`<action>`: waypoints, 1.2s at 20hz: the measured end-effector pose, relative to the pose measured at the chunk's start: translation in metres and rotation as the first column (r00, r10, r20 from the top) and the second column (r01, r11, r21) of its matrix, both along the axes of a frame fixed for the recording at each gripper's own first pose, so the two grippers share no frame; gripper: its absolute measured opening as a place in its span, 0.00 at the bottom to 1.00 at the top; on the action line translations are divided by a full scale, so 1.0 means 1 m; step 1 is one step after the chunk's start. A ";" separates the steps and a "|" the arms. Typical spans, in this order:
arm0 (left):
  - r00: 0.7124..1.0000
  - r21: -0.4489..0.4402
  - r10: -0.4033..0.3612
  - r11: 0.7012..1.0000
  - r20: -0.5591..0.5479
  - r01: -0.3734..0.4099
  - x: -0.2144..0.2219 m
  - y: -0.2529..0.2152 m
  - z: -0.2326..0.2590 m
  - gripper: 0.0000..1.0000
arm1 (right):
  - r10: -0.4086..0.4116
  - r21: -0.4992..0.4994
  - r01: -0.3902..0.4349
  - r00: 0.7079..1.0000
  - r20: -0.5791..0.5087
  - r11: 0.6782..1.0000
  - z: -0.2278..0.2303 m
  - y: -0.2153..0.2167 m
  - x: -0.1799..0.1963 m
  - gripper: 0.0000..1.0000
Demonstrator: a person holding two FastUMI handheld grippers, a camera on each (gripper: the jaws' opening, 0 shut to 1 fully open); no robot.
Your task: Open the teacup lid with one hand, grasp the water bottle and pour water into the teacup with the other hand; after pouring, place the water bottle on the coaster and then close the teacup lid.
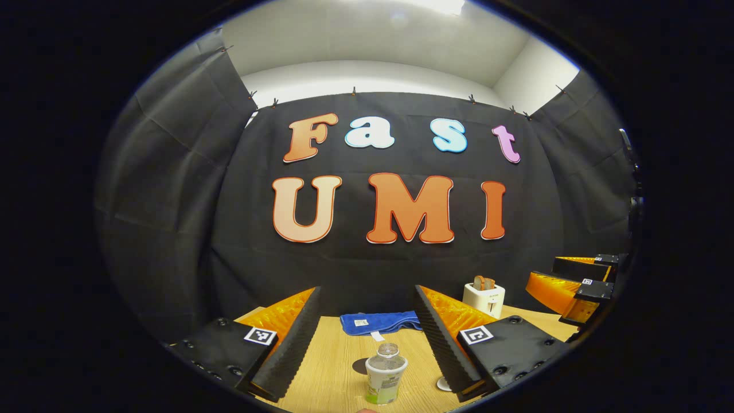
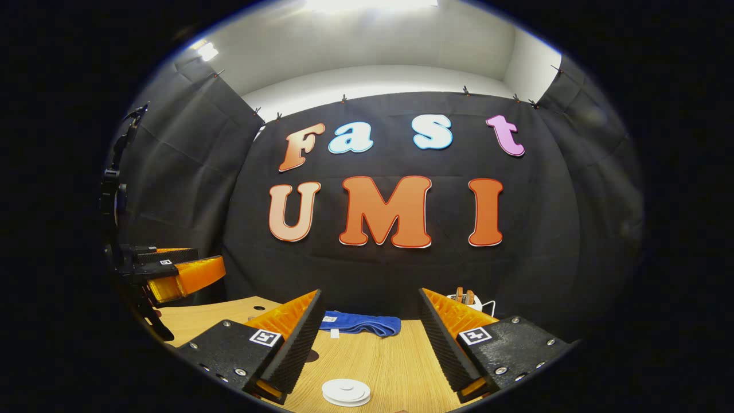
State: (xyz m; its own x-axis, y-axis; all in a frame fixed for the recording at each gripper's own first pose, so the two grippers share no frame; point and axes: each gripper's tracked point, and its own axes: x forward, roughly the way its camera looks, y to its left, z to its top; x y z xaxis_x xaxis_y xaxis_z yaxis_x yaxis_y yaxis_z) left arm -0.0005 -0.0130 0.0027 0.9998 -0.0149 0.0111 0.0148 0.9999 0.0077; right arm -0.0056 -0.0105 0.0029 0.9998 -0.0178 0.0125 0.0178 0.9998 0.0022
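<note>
Water bottle point(image 1: 385, 373), clear plastic, capless, betw. left gripper's point(image 1: 367, 338) ridged fingers, untouched.

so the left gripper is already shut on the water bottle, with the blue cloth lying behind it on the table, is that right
Not quite. In the left gripper view the left gripper is open: its fingers stand well apart on either side of the water bottle and neither touches it. The rest holds: the blue cloth lies behind the bottle on the table.

A staged recording booth, not a lived-in room.
Black cloth wall point(image 1: 172, 201) clipped up ahead of the claw; beyond its fingers, a wooden table point(image 2: 390, 361) carries a toaster point(image 1: 484, 298) and blue towel point(image 1: 381, 322).
</note>
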 end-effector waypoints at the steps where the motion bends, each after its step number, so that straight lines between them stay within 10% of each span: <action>1: 1.000 -0.001 0.001 1.000 0.003 -0.001 0.000 0.001 0.000 1.00 | 0.001 -0.003 -0.001 1.000 0.001 1.000 0.001 0.000 0.000 0.96; 24: 0.993 0.055 -0.064 0.996 -0.100 0.070 0.003 -0.008 -0.060 1.00 | 0.049 -0.014 -0.051 0.990 -0.129 0.999 -0.066 0.006 0.011 0.95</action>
State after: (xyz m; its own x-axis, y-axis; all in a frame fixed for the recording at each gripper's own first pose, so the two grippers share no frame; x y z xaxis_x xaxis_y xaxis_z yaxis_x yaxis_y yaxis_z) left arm 0.0027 -0.0209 -0.0575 0.9928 -0.0792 -0.0900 0.0849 0.9945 0.0610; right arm 0.0049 -0.0045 -0.0636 0.9928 0.0312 -0.1160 -0.0331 0.9993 -0.0144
